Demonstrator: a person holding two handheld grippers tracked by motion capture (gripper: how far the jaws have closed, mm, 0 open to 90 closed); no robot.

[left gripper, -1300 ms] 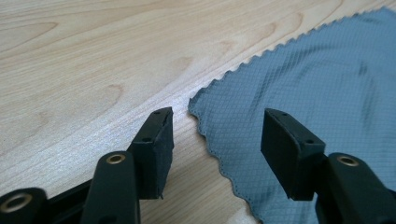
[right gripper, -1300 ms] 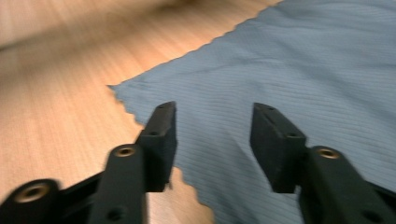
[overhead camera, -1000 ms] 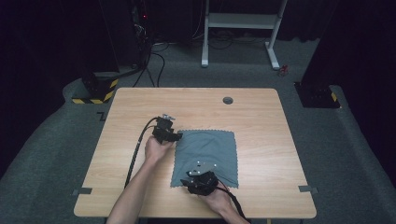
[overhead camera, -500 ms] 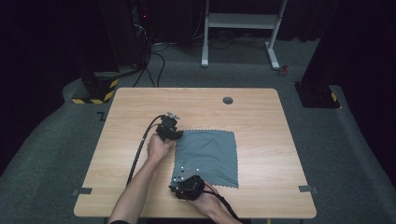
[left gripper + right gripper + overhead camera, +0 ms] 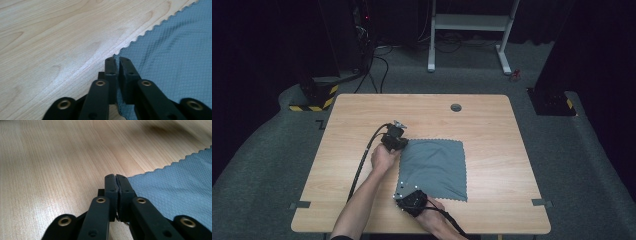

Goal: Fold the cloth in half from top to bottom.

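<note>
Grey-blue woven cloth (image 5: 433,168), square in outline with a zigzag pinked edge, lies spread flat on the light wooden table (image 5: 512,150), toward the person's side of the board and slightly right of centre. The left gripper (image 5: 395,140), a black two-jaw tool with a dark cable trailing back along the forearm, sits at the cloth's far left corner. In the left gripper view its jaws stand nearly together, with the corner of the cloth (image 5: 172,55) pinched between them; a thin fold of fabric rises in the narrow gap and the scalloped edge runs away up and to the right. The left hand (image 5: 383,159) grips the tool from behind, resting just beside the cloth's left edge. The right gripper (image 5: 404,198) sits at the near left corner of the cloth, close to the table's front edge, with the right hand (image 5: 432,220) behind it. In the right gripper view its jaws are pressed tight, and the cloth (image 5: 175,190) meets them at the tips; the corner appears clamped there, though the fabric inside the jaws is hidden. Both corners held lie along the same left edge of the cloth. A small round dark grommet (image 5: 456,107) is set in the table's far side, well apart from the cloth. Two strips of grey tape (image 5: 300,205) mark the table's front corners.
</note>
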